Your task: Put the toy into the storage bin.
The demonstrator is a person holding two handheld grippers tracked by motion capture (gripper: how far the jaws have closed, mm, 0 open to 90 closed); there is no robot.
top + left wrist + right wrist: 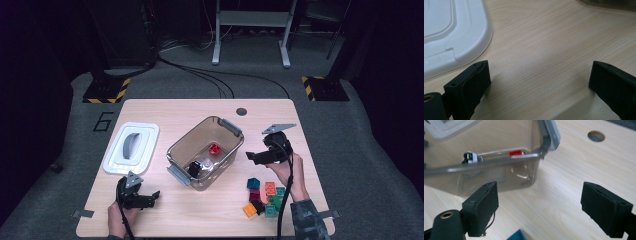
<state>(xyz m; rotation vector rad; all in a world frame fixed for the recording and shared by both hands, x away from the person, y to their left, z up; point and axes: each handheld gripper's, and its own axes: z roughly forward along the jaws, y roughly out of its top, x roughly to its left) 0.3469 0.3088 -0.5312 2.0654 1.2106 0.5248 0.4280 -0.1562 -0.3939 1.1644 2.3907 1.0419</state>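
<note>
A clear plastic bin (227,145) stands in the middle of the table, holding a red brick (214,149) and a black-and-white piece (196,168). Its white lid (131,147) lies flat to the left. A pile of coloured bricks (262,197) sits at the front right. My right gripper (251,158) hovers just right of the bin and above the pile, jaws open and empty. In the right gripper view, the bin's corner (534,170), the red brick (515,153) and a teal brick (519,235) lie ahead of my right gripper (540,205). My left gripper (152,197) rests near the front left, open and empty (539,80), beside the lid (454,32).
A round cable hole (241,111) sits near the table's far edge (596,136). Bare wood (544,45) lies between the lid and the bin. Beyond the table are floor cables, stands with striped bases, and a grey frame.
</note>
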